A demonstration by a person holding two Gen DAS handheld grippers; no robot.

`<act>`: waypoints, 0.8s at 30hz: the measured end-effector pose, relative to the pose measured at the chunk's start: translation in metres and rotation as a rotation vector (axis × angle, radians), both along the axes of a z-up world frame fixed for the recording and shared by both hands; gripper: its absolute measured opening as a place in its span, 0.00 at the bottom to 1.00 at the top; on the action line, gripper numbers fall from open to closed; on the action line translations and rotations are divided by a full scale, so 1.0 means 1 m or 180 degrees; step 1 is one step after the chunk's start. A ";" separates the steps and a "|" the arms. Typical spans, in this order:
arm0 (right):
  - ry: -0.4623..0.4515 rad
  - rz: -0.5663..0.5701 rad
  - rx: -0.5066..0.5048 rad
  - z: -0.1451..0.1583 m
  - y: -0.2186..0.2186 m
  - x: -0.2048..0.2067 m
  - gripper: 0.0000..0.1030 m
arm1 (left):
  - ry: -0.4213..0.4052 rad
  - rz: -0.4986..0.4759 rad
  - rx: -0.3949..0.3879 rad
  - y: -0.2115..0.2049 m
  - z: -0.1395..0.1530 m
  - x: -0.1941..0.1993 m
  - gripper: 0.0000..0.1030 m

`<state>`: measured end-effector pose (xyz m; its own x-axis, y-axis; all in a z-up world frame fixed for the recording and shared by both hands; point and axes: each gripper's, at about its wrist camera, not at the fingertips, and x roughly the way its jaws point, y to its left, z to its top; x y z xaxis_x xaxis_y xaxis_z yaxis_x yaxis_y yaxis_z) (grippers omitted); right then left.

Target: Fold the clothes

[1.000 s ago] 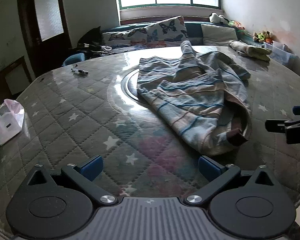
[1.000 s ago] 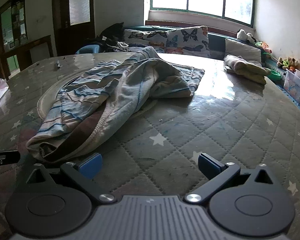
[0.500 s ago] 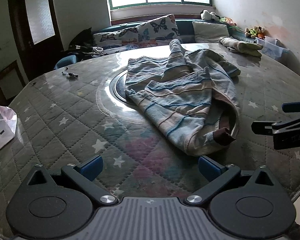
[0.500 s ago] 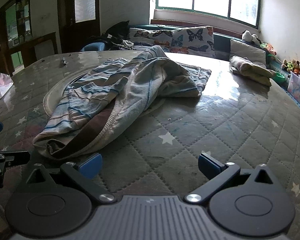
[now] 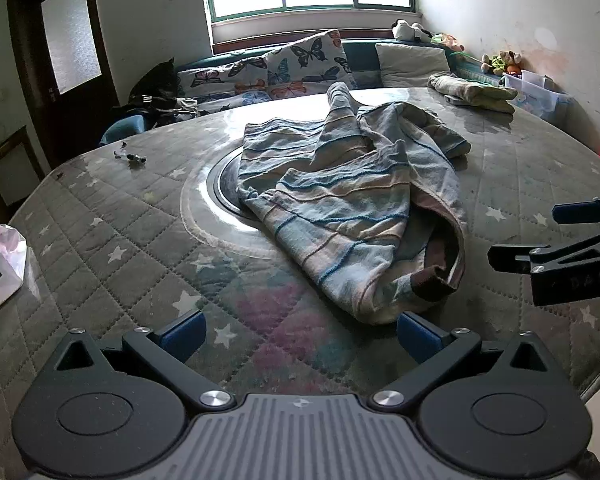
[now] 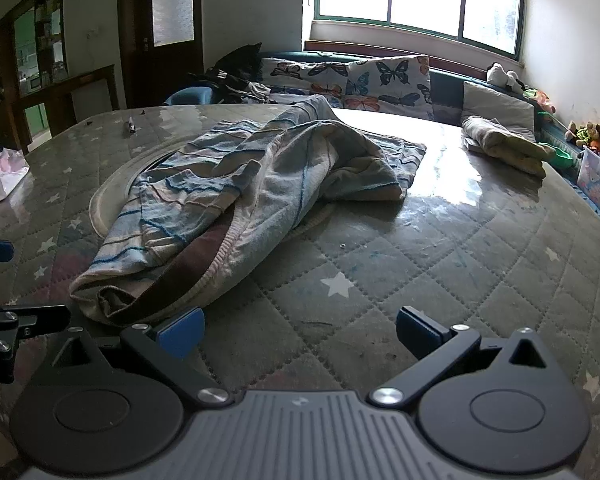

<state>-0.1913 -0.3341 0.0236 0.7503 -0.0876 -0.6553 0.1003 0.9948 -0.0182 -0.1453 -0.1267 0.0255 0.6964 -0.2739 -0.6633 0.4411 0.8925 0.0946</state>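
Now the striped sweater [image 5: 352, 204] lies rumpled in a heap mid-table [image 5: 100, 248], unfolded, both the left gripper [image 5: 300, 330] and the right gripper [image 6: 300, 326] hovering wide and empty at its brown hem [image 6: 188, 268], so the approach looks on, and a pinch on that edge seems needed.

Striped garment [image 5: 340, 200] [image 6: 236, 200]: pale blue, beige and white bands, brown ribbed hem. Unfolded, crumpled, one part bunched up into a peak. Lies across the middle of the counter [image 5: 112, 240], brown hem end near the near edge.
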 end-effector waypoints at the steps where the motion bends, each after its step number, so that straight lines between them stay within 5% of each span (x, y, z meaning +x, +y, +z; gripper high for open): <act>1: 0.0002 0.0000 0.0000 0.000 0.000 0.000 1.00 | 0.0004 0.0003 0.0001 0.000 0.000 0.001 1.00; 24: 0.0018 0.0040 0.0007 0.000 0.002 0.010 1.00 | 0.0038 0.0010 0.0000 -0.004 0.002 0.009 1.00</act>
<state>-0.1816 -0.3323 0.0235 0.7476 -0.0769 -0.6597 0.0878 0.9960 -0.0167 -0.1360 -0.1309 0.0278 0.6894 -0.2717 -0.6715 0.4393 0.8939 0.0894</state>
